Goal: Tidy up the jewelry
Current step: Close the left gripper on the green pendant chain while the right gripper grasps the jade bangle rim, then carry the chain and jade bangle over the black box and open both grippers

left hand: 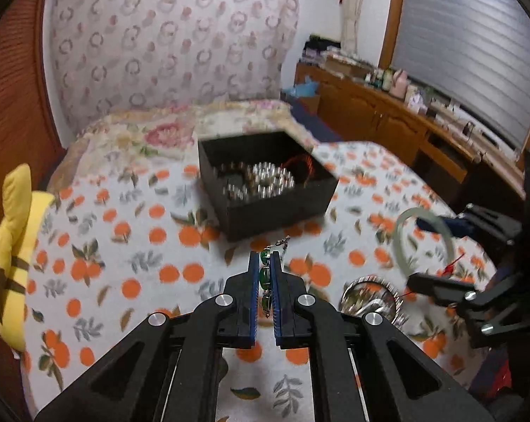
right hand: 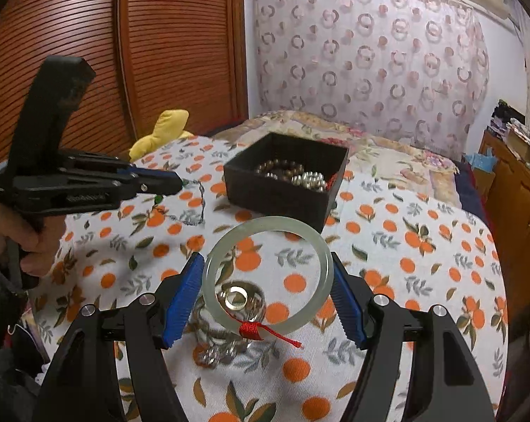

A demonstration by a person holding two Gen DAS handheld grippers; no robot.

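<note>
Left wrist view: a green-beaded chain (left hand: 265, 274) sits pinched between the blue pads of the left gripper (left hand: 265, 263), whose jaws are clenched on it; green beads show in the narrow slot, and a thin metal end of the chain pokes out past the tips. Seen from the right wrist, the rest of the chain hangs from those tips and trails onto the orange-print cover (right hand: 423, 263) below. A hand (right hand: 4, 232) grips the left tool's handle at the left edge of that view.

The right gripper (right hand: 268, 274) grasps a pale green bangle (right hand: 212, 256), one blue pad (right hand: 184, 295) against each outer side, jaws spread wide around it. A red cord (right hand: 254, 330) is knotted on the bangle's near rim. Beneath the bangle, a silver bracelet (right hand: 237, 299) lies on the cover.

Beyond both tools stands an open black box (left hand: 282, 211) on the cover, holding silver beads (left hand: 268, 179), a darker bead string and a bit of red cord. A yellow plush toy (left hand: 15, 246) rests at the bed's left edge.
</note>
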